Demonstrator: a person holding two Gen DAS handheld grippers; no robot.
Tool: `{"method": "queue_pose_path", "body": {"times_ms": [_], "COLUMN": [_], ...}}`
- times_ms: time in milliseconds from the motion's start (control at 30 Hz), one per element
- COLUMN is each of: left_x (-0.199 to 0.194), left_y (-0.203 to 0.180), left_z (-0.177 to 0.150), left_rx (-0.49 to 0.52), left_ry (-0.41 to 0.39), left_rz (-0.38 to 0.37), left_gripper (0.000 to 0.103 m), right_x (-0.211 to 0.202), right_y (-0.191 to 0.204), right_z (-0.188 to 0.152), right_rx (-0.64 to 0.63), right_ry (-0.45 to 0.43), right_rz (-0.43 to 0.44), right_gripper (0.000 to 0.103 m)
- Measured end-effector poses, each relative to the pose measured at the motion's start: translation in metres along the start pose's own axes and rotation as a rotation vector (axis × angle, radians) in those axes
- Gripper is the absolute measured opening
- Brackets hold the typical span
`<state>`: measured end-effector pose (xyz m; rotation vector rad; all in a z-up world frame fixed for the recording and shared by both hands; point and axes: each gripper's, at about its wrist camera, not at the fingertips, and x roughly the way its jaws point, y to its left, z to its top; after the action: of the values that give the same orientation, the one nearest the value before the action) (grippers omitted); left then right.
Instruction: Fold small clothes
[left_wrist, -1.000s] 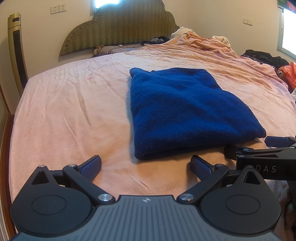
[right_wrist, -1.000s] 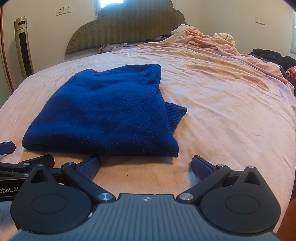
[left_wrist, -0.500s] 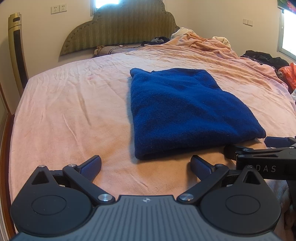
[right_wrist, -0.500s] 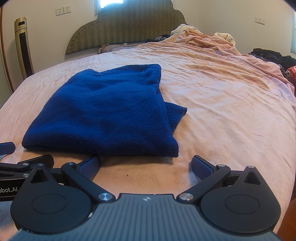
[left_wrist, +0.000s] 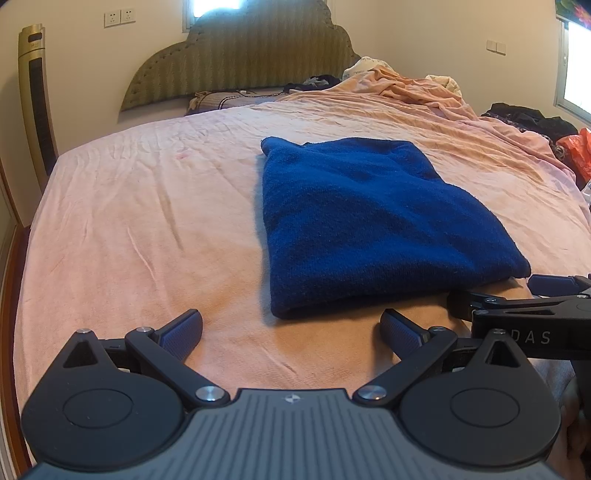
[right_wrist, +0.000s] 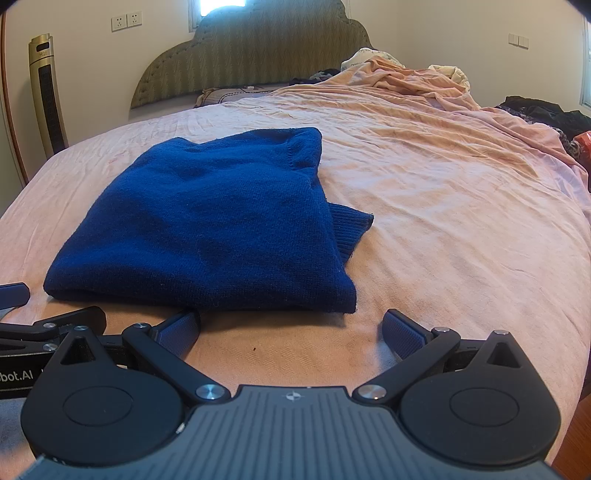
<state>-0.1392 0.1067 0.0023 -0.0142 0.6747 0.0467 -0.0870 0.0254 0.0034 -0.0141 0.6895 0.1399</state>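
A dark blue knitted sweater (left_wrist: 369, 221) lies folded into a flat rectangle on the pink bedsheet (left_wrist: 140, 221). In the right wrist view the same sweater (right_wrist: 210, 229) shows a ribbed cuff poking out at its right side. My left gripper (left_wrist: 291, 328) is open and empty, just short of the sweater's near left corner. My right gripper (right_wrist: 291, 326) is also open and empty, just short of the near right corner. Each gripper shows at the edge of the other's view.
A padded green headboard (left_wrist: 240, 62) stands at the far end. Rumpled pink bedding (left_wrist: 413, 88) and other cloth pile up at the far right. Dark clothes (left_wrist: 528, 118) lie on the right edge. A gold tower fan (left_wrist: 37, 103) stands at the left wall.
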Motion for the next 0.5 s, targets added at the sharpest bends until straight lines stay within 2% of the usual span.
{"method": "queue_pose_path", "body": {"times_ms": [267, 500], "left_x": [-0.0031, -0.0008], "left_y": [0.0024, -0.0018], "left_z": [-0.0014, -0.0012], "left_rx": [-0.026, -0.01], "left_ry": [-0.006, 0.005], "left_rz": [0.002, 0.02], "left_gripper": [0.103, 0.103], "right_x": [0.0, -0.0001], "right_y": [0.0, 0.0], "right_z": [-0.0001, -0.0002], "right_rx": [0.0, 0.0], "right_ry": [0.0, 0.0], "right_rz": [0.0, 0.0], "right_gripper": [0.103, 0.103]}}
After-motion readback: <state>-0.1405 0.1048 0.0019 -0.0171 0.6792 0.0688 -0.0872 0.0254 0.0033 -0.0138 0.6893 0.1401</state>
